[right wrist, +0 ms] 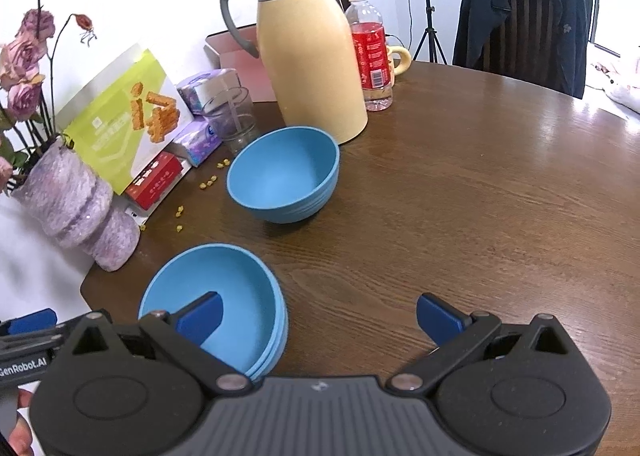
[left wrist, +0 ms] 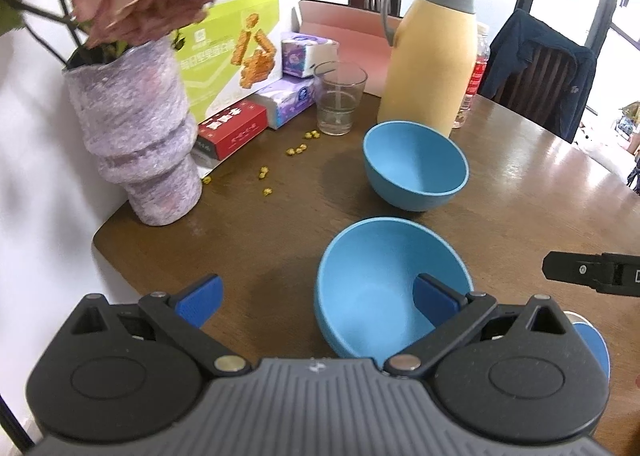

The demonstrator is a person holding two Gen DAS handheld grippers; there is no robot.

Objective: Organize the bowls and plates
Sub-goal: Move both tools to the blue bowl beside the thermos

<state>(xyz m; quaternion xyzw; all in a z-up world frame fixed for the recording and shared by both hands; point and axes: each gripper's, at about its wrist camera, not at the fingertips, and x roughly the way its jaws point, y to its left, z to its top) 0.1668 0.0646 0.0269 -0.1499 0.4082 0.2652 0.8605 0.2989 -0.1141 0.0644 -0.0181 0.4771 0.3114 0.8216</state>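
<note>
Left wrist view: left hand-held gripper point(left wrist: 318, 298) spread wide, nothing grasped, near bowl point(left wrist: 390, 288) lower centre.
Right wrist view: right hand-held gripper point(right wrist: 318, 316) released, empty.
Far bowl point(right wrist: 284, 174): centre, on surface point(right wrist: 480, 216).

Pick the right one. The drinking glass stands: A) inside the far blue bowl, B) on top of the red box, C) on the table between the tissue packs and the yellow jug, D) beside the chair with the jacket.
C: the glass stands on the table, with the tissue packs on one side and the yellow jug on the other.
</note>
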